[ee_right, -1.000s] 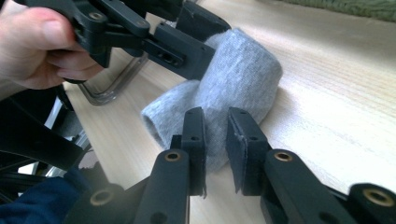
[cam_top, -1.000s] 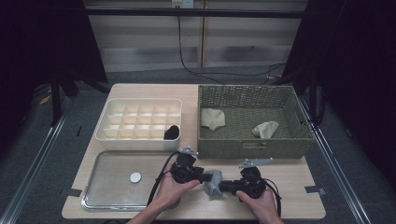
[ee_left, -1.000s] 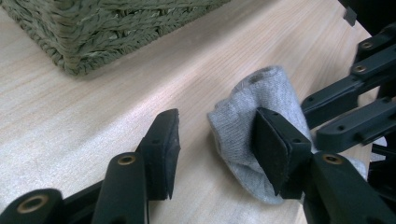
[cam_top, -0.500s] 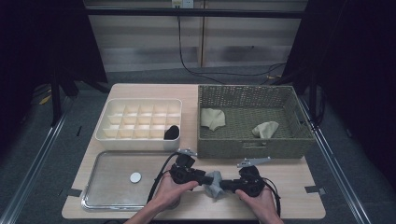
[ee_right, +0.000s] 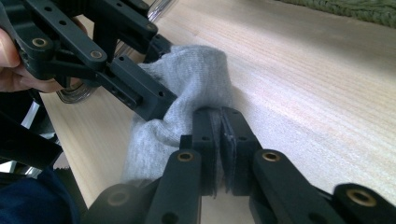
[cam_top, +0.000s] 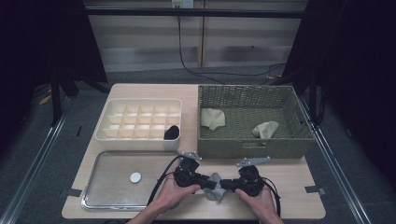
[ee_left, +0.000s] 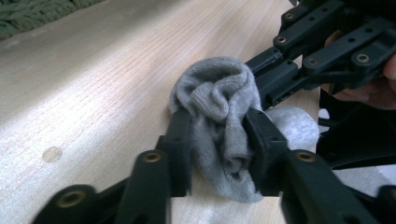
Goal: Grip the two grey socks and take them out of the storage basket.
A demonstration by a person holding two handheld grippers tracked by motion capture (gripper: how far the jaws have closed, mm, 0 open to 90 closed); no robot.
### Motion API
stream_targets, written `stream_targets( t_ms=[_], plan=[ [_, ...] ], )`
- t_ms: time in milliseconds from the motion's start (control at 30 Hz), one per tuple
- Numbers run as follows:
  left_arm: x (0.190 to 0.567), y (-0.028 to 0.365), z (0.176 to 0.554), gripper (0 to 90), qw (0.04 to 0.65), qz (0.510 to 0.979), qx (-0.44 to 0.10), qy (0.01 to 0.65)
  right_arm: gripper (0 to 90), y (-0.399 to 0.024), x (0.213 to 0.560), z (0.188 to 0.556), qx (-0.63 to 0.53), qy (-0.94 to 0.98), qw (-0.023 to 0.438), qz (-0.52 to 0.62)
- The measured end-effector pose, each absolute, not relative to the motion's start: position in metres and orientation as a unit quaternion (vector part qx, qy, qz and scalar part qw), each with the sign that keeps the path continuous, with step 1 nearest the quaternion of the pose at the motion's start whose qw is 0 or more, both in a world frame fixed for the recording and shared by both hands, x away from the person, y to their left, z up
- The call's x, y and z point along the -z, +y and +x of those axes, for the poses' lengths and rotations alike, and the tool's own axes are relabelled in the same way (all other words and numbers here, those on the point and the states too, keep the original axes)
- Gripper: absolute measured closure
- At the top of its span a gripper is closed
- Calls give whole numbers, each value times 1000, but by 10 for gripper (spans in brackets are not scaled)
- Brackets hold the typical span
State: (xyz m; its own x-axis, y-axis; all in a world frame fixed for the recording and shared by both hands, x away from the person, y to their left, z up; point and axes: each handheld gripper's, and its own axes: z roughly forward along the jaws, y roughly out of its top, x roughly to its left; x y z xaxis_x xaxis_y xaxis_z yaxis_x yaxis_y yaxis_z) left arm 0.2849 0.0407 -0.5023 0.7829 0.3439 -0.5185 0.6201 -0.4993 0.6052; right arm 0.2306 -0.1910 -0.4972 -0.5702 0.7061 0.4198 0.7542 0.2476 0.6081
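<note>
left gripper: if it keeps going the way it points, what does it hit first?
Past the grey sock its jaws have just been closing on, probably the right gripper, which faces it and pinches the same sock. Depth is unclear.

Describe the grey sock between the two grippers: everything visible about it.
The grey sock is a soft ribbed knit, bunched and folded over itself, not laid flat. It sits at the near edge of the wooden table, in front of the woven basket. Both grippers grip it: the left gripper has just been closing and its jaws squeeze a thick bundle of fabric, while the right gripper pinches a thin edge between nearly closed jaws. Its lower end droops toward the tabletop.
</note>
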Motion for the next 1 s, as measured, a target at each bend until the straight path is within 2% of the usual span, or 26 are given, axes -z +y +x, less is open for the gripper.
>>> stream_targets(
  t_ms=[233, 500, 1000],
  plan=[
    [498, 41, 283, 733, 414, 851, 151, 284, 819, -194, 496, 230, 408, -786, 32, -464],
    [490, 48, 287, 737, 426, 842, 143, 299, 731, -205, 488, 227, 432, -773, 22, -464],
    [477, 65, 293, 738, 433, 838, 131, 306, 661, -218, 479, 228, 451, -757, 13, -472]
  ],
)
